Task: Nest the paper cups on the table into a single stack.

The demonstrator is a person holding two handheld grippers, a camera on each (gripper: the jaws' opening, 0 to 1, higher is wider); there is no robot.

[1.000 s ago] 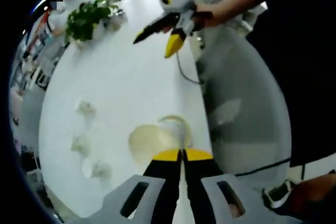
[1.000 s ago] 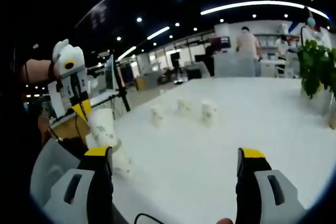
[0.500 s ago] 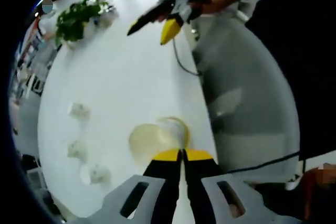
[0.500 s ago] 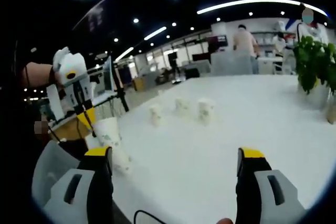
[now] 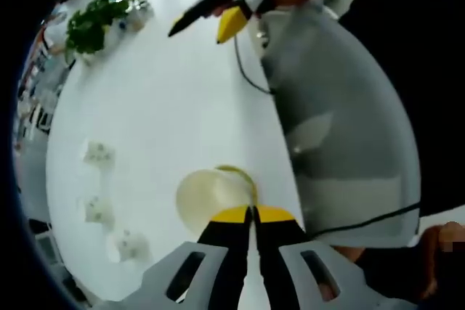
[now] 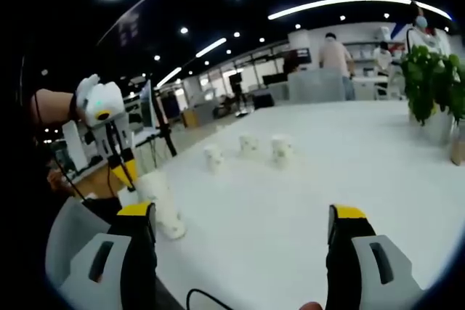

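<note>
The left gripper (image 5: 252, 213) pinches the rim of a paper cup (image 5: 209, 197) near the edge of the white table (image 5: 167, 107). This cup (image 6: 156, 197) sits atop another cup at the table's edge in the right gripper view. The right gripper (image 6: 243, 224) has its jaws spread wide, holding nothing. Farther off, three small cups (image 6: 247, 150) stand close together on the table. A green plant (image 6: 432, 85) sits far back.
</note>
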